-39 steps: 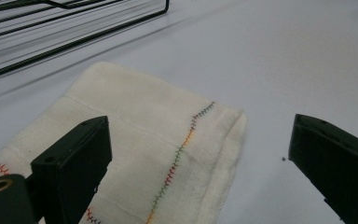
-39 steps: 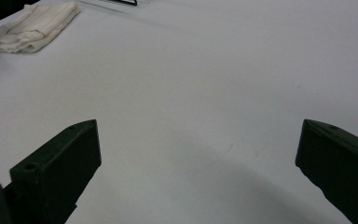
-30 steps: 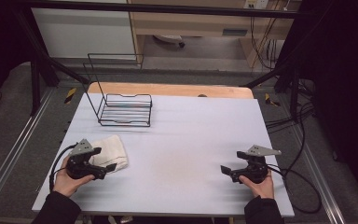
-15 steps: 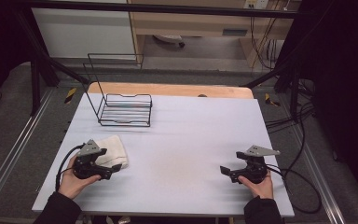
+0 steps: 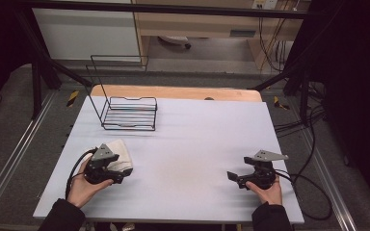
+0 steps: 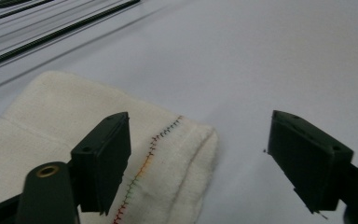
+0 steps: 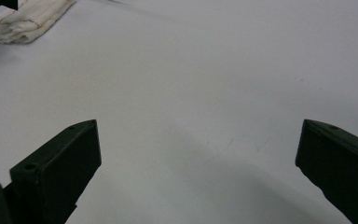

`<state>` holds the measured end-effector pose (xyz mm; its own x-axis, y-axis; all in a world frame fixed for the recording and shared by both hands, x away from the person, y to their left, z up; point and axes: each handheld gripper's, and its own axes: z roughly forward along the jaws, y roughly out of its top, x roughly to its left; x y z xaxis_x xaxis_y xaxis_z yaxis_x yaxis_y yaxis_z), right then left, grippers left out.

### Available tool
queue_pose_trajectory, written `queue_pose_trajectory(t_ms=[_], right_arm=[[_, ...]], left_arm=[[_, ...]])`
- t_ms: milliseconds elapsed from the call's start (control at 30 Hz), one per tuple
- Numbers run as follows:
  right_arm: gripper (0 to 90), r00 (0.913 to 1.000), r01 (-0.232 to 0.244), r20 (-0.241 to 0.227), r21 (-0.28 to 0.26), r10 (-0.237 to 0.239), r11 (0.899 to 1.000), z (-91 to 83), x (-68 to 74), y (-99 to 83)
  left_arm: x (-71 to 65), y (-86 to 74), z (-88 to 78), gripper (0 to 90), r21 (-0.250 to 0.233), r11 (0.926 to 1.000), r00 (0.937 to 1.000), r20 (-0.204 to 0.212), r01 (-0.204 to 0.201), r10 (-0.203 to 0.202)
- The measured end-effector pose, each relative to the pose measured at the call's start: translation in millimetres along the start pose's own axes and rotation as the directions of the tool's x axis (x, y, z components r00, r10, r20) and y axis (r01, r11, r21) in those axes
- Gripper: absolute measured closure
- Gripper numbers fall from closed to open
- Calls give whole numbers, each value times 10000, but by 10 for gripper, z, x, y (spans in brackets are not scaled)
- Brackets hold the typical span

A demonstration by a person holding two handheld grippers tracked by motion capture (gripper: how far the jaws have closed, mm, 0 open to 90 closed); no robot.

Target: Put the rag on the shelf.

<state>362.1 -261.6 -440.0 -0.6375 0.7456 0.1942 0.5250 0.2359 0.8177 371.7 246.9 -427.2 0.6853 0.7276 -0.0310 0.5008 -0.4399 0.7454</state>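
**Left gripper at the folded cloth, wire rack beyond**

A folded white cloth (image 5: 119, 155) lay at the lower left of the pale surface (image 5: 197, 139). The left gripper (image 5: 117, 176) sat at the cloth's near edge; its jaws had just been closing, yet stood apart, one over the stitched hem (image 6: 149, 154), the other over bare surface, pressing nothing. A black wire rack (image 5: 129, 112) stood well apart at upper left. The right gripper (image 5: 233, 177), lower right, was wide open with nothing between its jaws.
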Motion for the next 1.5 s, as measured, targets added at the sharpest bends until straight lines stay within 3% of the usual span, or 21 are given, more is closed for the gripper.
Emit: queue_pose_trajectory(t_ms=[33,233,433,600,700,833,1067,1133,1500], right_arm=[[5,10000,3,-19,23,-3,10000,0,0,-1],[6,10000,-51,-22,53,51,10000,5,3,0],[6,10000,-75,-46,70,75,9999,9,5,0],[7,10000,-71,-41,73,71,9999,11,5,0],[7,10000,-31,-55,85,32,10000,14,3,-1],[8,10000,-14,-67,102,15,9999,17,1,-1],[9,10000,-23,-79,122,24,9999,20,2,-1],[9,10000,-17,-88,134,18,9999,18,1,-1],[9,9999,-61,-99,75,62,10000,18,2,1]], left_arm=[[-8,7,9,305,42,10000,10000,-62,-49,49],[-54,26,77,424,319,9991,9991,-302,-295,305],[-62,26,136,560,641,9972,9991,-180,-383,396],[-41,24,186,662,837,9961,9993,-242,-264,286],[-15,23,197,696,887,9961,9997,-229,4,16],[-9,24,212,791,923,9957,9996,-288,4,23],[2,46,212,843,951,9952,9994,-286,212,-186],[7,54,187,847,792,9955,9985,-246,513,-495],[-105,199,101,850,211,9940,9937,-339,1075,-1067]])
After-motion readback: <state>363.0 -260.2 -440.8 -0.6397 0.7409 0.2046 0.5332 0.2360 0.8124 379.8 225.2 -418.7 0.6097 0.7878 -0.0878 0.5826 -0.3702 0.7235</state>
